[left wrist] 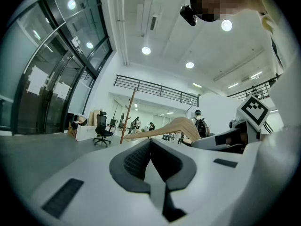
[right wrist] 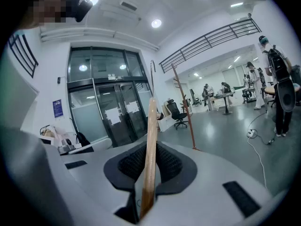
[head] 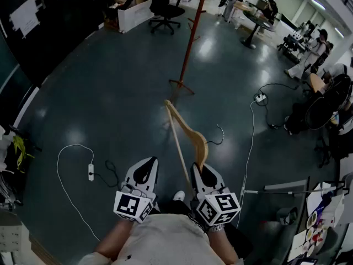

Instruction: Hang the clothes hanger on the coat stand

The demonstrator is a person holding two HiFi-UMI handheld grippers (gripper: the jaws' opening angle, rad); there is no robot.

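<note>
Right gripper [head: 202,173] is clamped on the clothes hanger [head: 185,128]. In the right gripper view we see the wooden hanger [right wrist: 151,145] running edge-on up between the dark pads [right wrist: 171,163] of the right gripper [right wrist: 149,168], jaws tight on the wood. From the head view the hanger sticks out forward and a bit left from that gripper, curved shoulder on the right, straight bar on the left, held in the air over the dark floor [head: 110,104]. Left gripper [head: 144,173] sits just beside the right one, level with it, not touching the hanger. In the left gripper view we read the jaws of the left gripper [left wrist: 151,163] as together with nothing between them; the hanger [left wrist: 174,126] shows past them to the right, along with the other gripper's marker cube [left wrist: 254,110]. Coat stand [head: 190,37] is straight ahead, a thin red-brown pole on a small splayed base, upright. It is apart from the hanger, no contact; both gripper views put it well ahead on open floor [left wrist: 128,117] [right wrist: 183,108]. A black office chair [head: 165,1] stands behind the stand. A white power strip [head: 91,173] with its cable lies on the floor to our left.
</note>
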